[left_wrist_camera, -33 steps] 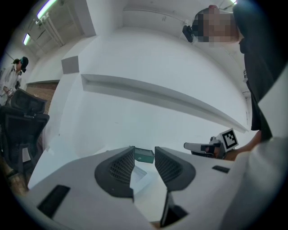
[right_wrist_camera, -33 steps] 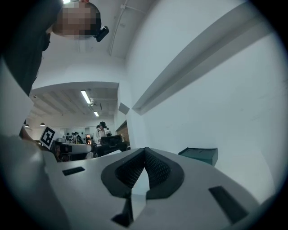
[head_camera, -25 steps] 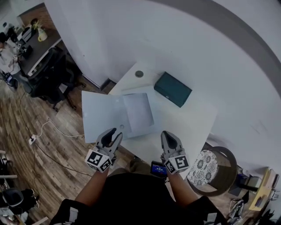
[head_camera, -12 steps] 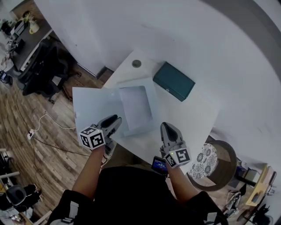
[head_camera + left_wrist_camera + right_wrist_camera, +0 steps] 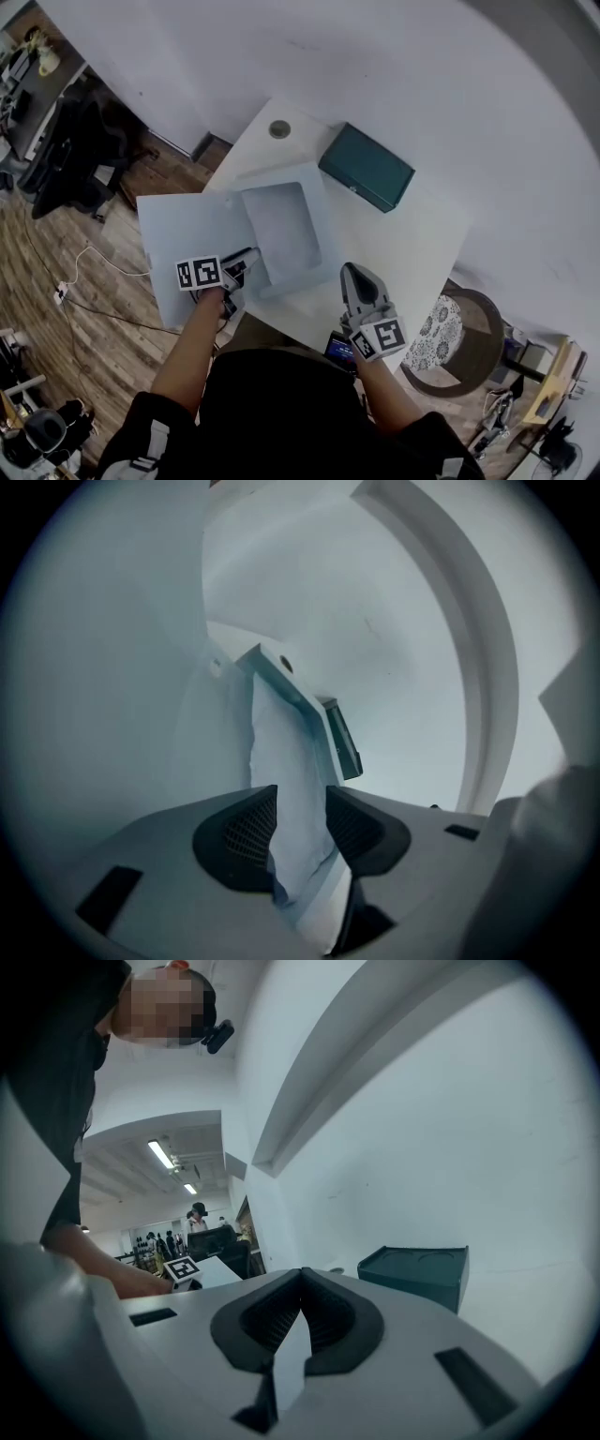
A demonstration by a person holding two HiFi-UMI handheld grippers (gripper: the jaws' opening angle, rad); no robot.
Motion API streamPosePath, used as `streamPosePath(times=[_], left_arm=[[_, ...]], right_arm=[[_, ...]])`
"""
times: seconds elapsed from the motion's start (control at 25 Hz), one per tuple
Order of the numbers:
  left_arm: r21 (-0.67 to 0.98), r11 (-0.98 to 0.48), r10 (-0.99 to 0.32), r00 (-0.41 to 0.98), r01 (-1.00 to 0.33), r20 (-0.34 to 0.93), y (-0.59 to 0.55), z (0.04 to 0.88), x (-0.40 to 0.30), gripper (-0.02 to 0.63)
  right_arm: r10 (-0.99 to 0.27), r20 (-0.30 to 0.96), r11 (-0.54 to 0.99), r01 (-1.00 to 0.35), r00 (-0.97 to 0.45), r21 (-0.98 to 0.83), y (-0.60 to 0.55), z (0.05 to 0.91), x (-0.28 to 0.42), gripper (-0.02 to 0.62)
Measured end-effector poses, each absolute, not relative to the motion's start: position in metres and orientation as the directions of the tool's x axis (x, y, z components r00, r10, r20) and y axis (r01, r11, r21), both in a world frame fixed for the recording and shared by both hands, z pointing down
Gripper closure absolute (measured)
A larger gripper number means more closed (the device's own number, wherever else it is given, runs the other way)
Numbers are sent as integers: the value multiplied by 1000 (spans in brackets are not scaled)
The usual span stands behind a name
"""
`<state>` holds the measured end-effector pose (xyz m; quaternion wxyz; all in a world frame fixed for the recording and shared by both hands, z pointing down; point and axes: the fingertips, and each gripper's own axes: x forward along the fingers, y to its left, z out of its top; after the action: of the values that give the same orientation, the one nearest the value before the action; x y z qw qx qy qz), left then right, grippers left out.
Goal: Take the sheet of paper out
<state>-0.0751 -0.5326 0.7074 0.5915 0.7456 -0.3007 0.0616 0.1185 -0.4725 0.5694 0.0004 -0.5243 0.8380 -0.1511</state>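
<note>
**White rectangular desk** [image 5: 412, 234], set against a white wall.

- **Shallow white cardboard box** [image 5: 323, 225]: open, near the desk's left edge. Its flat lid panel [image 5: 183, 244] is folded out past that edge, over the wooden floor.
- **Pale sheet of paper** [image 5: 281, 225]: lies flat inside the shallow box.
- **Dark teal rectangular box** [image 5: 366, 169]: closed, by the desk's far edge, just beyond the white box and apart from it.
- **Small round grey grommet** [image 5: 279, 129]: at the desk's far left corner.
- **Left claw** [image 5: 248, 256] [image 5: 300, 791]: at the white box's near left corner. Its jaws are apart and opening, with a rumpled white surface between the pads. Whether that surface is sheet or box wall cannot be told.
- **Right claw** [image 5: 352, 271] [image 5: 302, 1274]: over the desk's near edge, clenched tip to tip on nothing, pointing toward the teal box.
</note>
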Motion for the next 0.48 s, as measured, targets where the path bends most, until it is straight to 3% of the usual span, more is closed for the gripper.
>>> streamPosePath(times=[0.2, 0.48], left_arm=[[826, -59, -306, 798, -561, 520, -532, 742, -73, 446], [880, 66, -266, 842, -471, 470, -529, 759, -56, 446]], right_arm=[[-884, 176, 381, -884, -434, -270, -485, 575, 122, 584], [-883, 203, 365, -890, -424, -272, -494, 586, 125, 584]])
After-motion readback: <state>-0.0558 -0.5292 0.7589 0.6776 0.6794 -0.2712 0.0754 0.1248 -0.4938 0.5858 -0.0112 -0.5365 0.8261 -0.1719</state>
